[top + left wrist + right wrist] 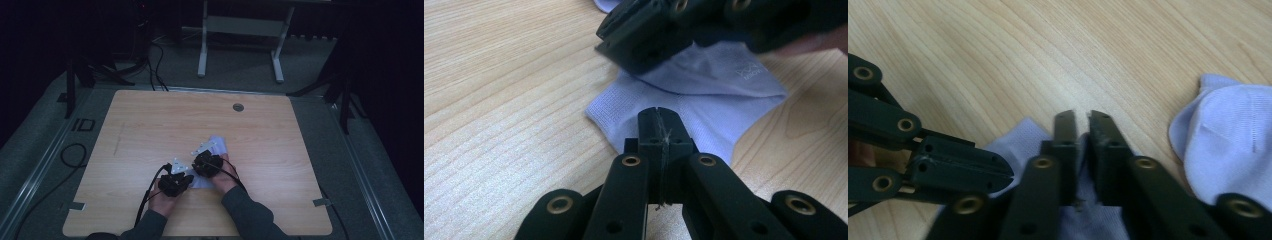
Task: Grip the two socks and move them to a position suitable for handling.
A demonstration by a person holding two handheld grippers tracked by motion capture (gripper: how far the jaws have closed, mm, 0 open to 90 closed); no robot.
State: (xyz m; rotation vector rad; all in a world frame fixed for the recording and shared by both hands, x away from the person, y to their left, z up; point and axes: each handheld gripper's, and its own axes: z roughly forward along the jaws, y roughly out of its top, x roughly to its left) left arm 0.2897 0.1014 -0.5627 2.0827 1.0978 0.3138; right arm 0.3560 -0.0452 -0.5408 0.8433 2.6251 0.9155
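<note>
We see a pale lilac sock (704,95) lying flat on the wooden desk (150,130), near the front edge and just in front of the person. The left hand-held gripper (658,120) has its jaws pressed together at the sock's near edge. The right hand-held gripper (1080,125) has its jaws almost together, with a narrow gap, and lilac cloth sits between them; we cannot tell if they pinch it. A second lilac sock (1233,140) lies beside.

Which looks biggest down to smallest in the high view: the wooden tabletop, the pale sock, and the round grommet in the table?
Largest to smallest, as they look:
1. wooden tabletop
2. pale sock, partly hidden under the grippers, so its full extent is unsure
3. round grommet
</note>
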